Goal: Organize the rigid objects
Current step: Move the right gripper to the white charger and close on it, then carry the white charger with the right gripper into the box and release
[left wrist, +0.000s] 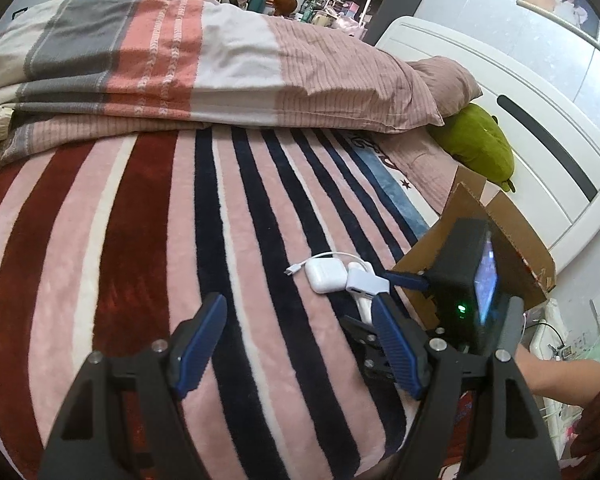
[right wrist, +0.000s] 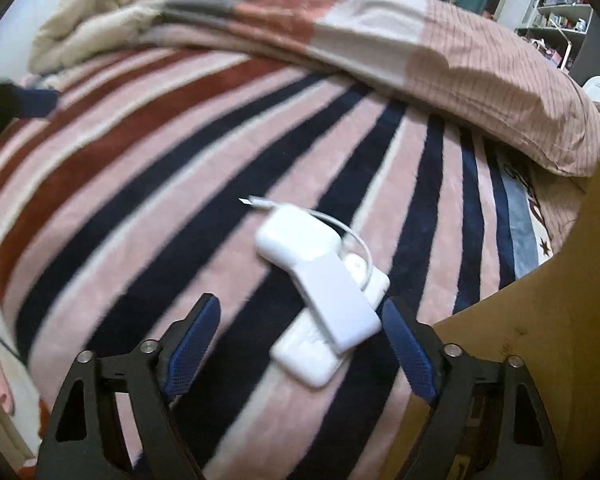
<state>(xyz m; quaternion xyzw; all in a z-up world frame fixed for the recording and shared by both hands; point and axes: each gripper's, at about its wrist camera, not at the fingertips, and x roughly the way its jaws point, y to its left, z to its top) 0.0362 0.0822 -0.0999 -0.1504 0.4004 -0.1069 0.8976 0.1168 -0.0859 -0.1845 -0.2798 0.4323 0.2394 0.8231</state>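
The right wrist view was blurred by motion, so the edges of the white things were soft there. The cardboard box [right wrist: 540,320] was cut off at the right edge of that view, and its inside could not be seen. In the left wrist view the right gripper [left wrist: 392,292] covered part of the box [left wrist: 512,248] and part of the white pile.

The pile lay on the striped blanket [right wrist: 180,200], just beside the box. It had a white earbud case [right wrist: 296,240] with rounded corners, a flat white adapter [right wrist: 340,304] lying across a second white block [right wrist: 308,360], and a thin white cable [right wrist: 356,240] whose plug pointed away from the box. What the pieces under the adapter were, I could not tell exactly.

The right gripper [right wrist: 300,344] had its blue fingers spread wide, one on each side of the adapter, and it held nothing. The left gripper [left wrist: 300,344] was also wide open and empty, over the blanket, farther from the box than the pile. A green plush toy [left wrist: 476,144] lay beyond the box, beside the pillow [left wrist: 340,76].
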